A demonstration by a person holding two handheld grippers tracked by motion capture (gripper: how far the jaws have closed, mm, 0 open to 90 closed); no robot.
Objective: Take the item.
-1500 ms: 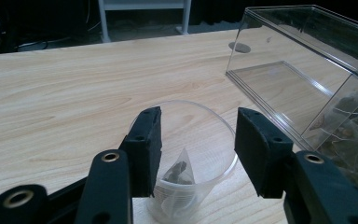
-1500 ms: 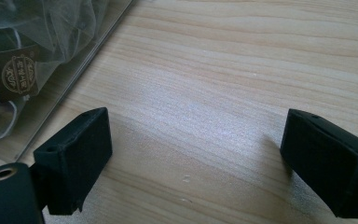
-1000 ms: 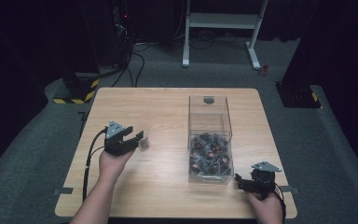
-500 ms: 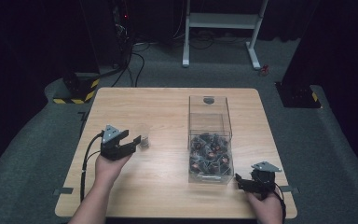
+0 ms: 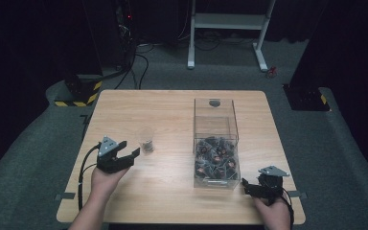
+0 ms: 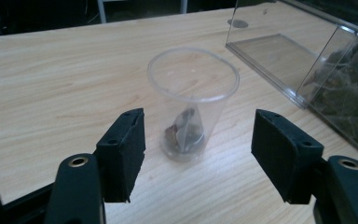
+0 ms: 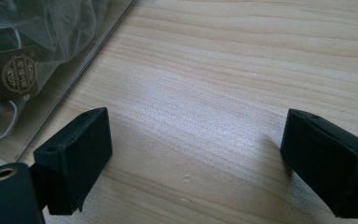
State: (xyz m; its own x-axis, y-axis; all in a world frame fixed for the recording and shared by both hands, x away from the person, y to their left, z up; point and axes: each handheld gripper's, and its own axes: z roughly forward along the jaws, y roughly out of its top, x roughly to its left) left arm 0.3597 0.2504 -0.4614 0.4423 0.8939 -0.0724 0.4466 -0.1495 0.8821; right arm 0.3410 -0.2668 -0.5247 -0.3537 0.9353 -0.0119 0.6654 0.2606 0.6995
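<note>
A clear plastic cup (image 5: 147, 141) stands upright on the wooden table (image 5: 172, 110), left of centre, with a small dark tea bag in its bottom (image 6: 184, 133). My left gripper (image 5: 128, 148) sits just left of it. Its jaws have just been opening and are open. In the left gripper view the cup (image 6: 193, 88) stands just ahead of the gap between the left gripper's (image 6: 198, 154) pads, touching neither. My right gripper (image 5: 248, 188) rests open at the front right corner. Bare wood lies between the right gripper's (image 7: 196, 158) jaws.
A tall clear plastic box (image 5: 215, 143) stands right of centre, its front part heaped with several dark tea bags (image 5: 216, 160). Its wall (image 7: 51, 56) lies close to the left of my right gripper. Dark floor, cables and a white stand lie beyond the far edge.
My left gripper has drawn back from the cup toward the person and to the left, and its jaws have spread. The cup stays standing where it was. The right gripper has not moved.
</note>
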